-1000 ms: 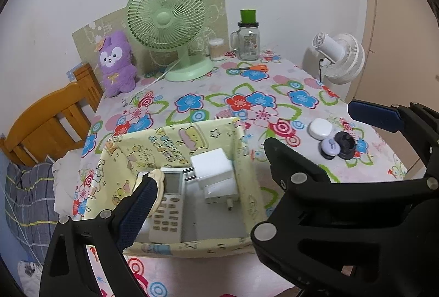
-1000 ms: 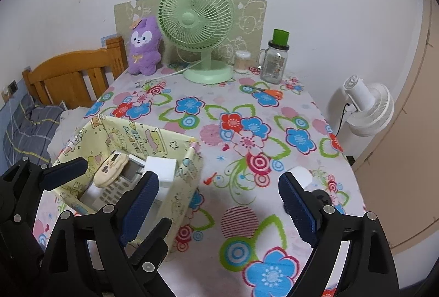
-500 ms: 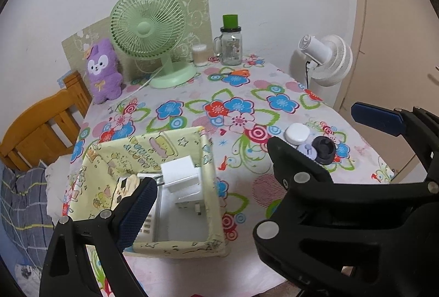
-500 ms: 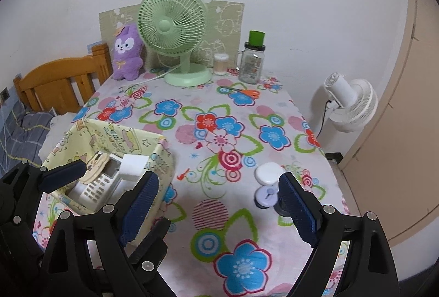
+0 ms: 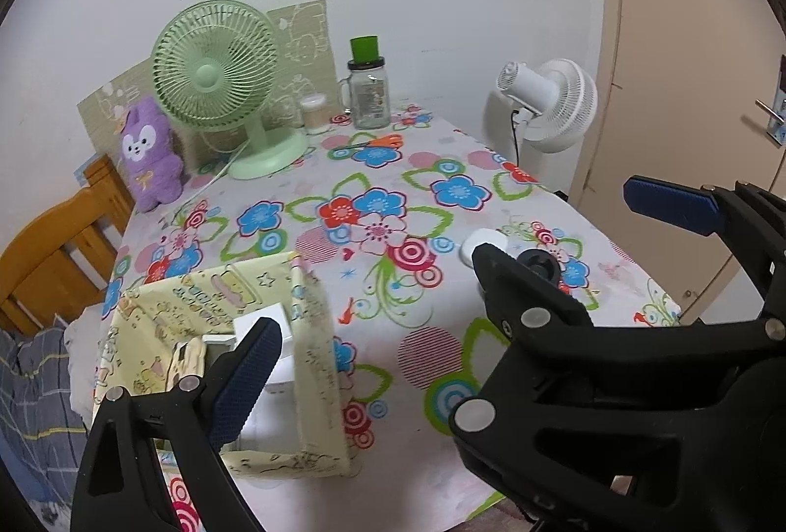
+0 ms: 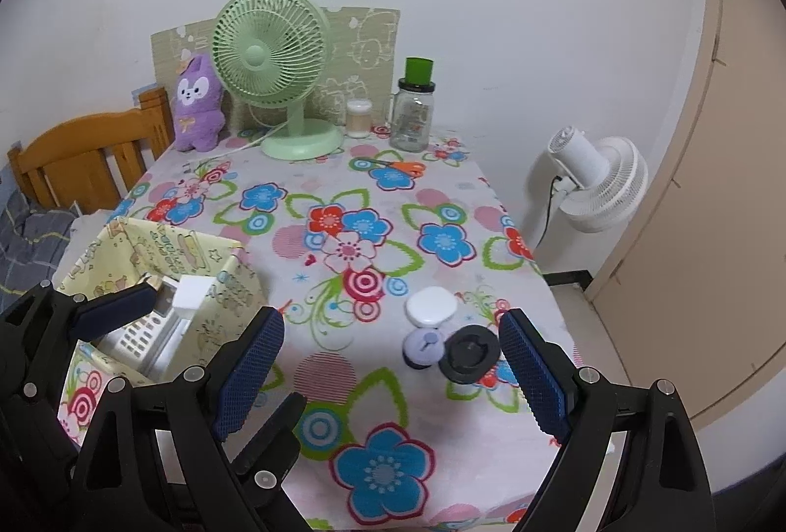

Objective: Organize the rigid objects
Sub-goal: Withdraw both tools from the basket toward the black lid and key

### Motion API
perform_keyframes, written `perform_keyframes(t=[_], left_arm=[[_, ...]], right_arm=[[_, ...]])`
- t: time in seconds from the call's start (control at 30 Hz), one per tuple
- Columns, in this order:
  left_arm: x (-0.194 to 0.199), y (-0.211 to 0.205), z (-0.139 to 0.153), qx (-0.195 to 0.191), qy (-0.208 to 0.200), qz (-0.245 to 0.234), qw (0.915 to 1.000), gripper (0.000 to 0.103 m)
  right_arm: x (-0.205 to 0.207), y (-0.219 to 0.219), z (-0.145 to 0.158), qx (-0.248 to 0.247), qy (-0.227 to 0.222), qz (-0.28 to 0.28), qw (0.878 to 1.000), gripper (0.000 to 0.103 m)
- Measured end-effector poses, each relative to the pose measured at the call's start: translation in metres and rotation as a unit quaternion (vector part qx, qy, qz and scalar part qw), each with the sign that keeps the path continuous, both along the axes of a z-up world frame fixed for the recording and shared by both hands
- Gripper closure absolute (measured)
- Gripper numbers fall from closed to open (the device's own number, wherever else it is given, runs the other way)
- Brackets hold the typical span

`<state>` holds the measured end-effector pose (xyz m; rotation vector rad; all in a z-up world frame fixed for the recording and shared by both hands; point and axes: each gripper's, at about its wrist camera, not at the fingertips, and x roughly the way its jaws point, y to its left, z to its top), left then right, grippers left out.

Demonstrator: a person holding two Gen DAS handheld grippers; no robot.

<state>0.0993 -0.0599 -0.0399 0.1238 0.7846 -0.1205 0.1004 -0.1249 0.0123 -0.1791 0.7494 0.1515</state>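
Already the bin [image 6: 118, 247] left of the right gripper [image 6: 393, 372] holds a remote [image 6: 142, 335] and a white block [image 6: 194, 291]. Left on the tabletop [image 6: 344, 188], just ahead between its spread, empty jaws: a white case [image 6: 431, 307], lilac disc [image 6: 423, 348] and black disc [image 6: 469, 354]. Left gripper [image 5: 442, 296]: jaws also spread, empty.

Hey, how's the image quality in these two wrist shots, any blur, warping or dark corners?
Left wrist view: heavy fisheye bending of the door frame, dark vignette corners, and the fabric box edge looks motion-smeared. Right wrist view: same barrel warp and black corners, but sharper; the green fan and black round piece read crisply under soft, even indoor light without harsh glare.
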Motion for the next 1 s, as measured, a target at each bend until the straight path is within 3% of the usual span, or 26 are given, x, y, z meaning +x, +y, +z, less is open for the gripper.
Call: perform_keyframes(t=[1.0], left_arm=[[0.031,-0.052,-0.019,-0.003,-0.001,-0.027,0.9996,0.006]], right_arm=[[0.025,-0.05,-0.017,-0.005,-0.002,-0.026,1.0,0.012]])
